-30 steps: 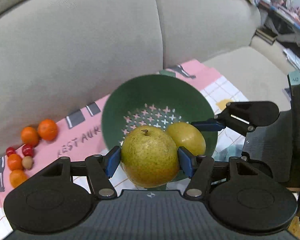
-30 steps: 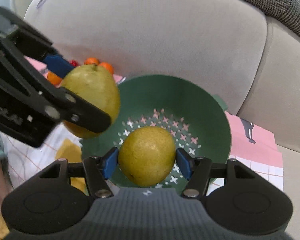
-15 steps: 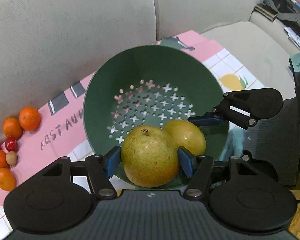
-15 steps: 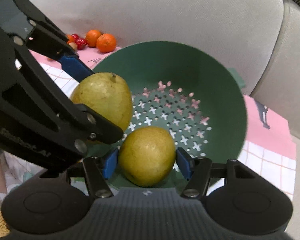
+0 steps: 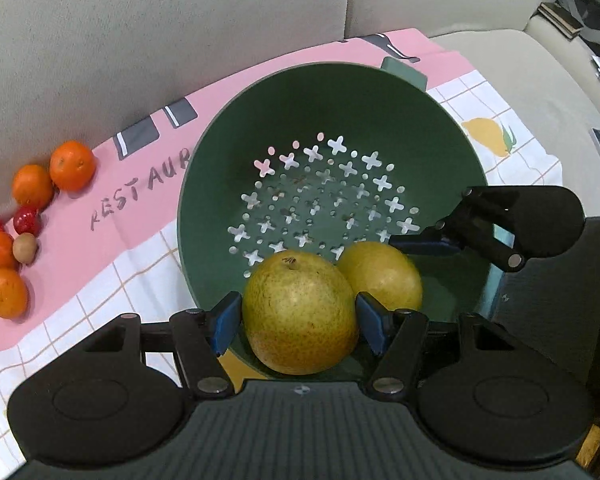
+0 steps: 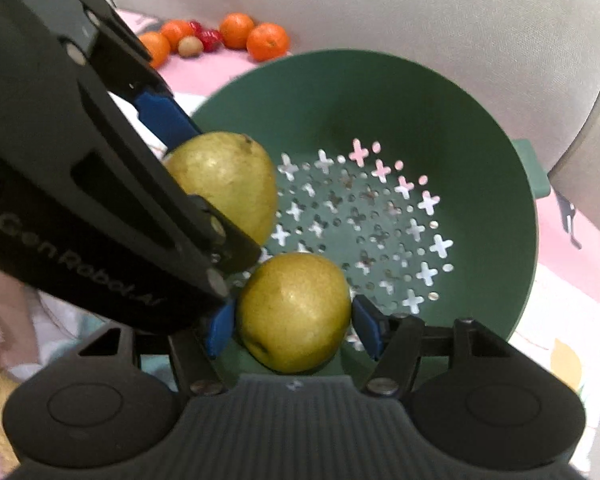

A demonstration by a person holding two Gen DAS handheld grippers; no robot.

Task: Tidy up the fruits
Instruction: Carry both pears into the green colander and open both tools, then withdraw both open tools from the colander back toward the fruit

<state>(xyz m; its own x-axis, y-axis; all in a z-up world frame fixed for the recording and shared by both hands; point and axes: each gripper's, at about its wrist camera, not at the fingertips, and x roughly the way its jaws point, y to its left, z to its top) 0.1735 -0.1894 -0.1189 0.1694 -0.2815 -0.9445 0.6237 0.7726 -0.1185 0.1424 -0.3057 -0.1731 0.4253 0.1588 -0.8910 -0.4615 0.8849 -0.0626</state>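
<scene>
Over the green colander (image 5: 440,120), the left gripper (image 5: 298,316) pinches a pear (image 5: 300,312), stem end pointing away; the right gripper (image 6: 292,320) pinches another pear (image 6: 294,312), both tilted steeply downward.

Probably a home living room; beige sofa (image 5: 180,32)

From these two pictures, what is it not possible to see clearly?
- Left wrist view: the underside of the left pear is hidden behind the gripper's body; whether it touches the colander cannot be told.
- Right wrist view: the left gripper's black arm covers part of the left pear and the cloth.
- Right wrist view: the small fruits are blurred.
</scene>
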